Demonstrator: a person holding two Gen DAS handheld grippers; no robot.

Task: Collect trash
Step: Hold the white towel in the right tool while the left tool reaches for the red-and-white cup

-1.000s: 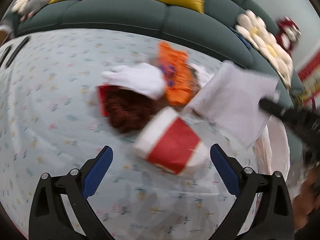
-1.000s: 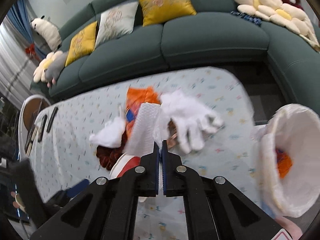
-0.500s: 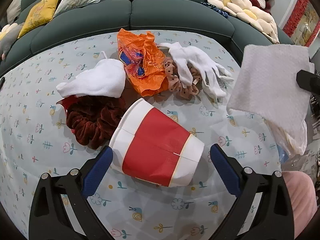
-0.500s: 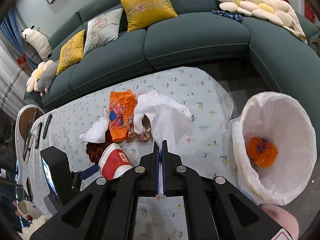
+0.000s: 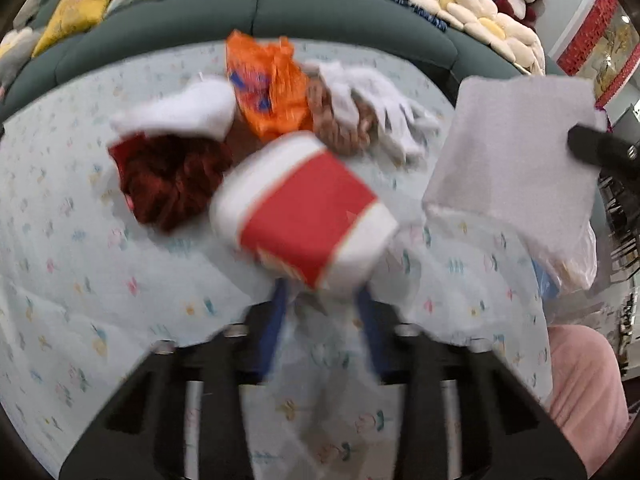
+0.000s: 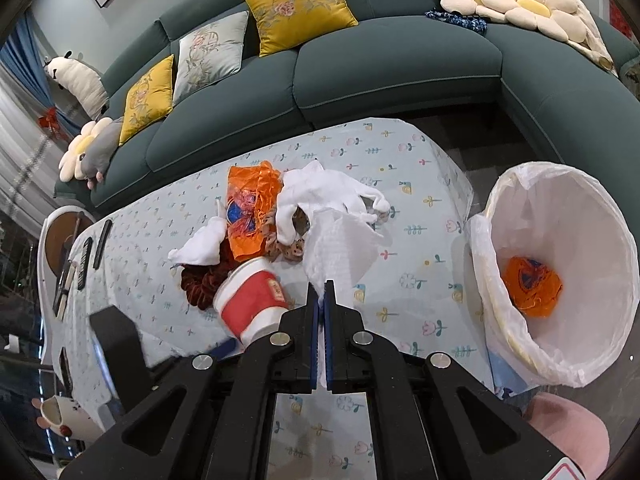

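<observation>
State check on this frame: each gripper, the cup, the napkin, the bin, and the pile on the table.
Left gripper: closing around the paper cup, blurred.
Paper cup: tipped on its side.
Right gripper: shut on the white napkin.
Bin: lined, open, orange wrapper inside.
Orange bag, white gloves: lying on table.

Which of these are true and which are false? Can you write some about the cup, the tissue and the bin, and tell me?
1. The right gripper is shut on a white paper towel. True.
2. The red and white paper cup stands upright on the table. False: it is tipped on its side, with the left gripper closed in around its bottom end.
3. The trash bin has a white bag liner. True.
4. The bin is empty. False: a crumpled orange wrapper lies inside.
5. The white gloves are inside the bin. False: they lie on the flowered tablecloth.
</observation>
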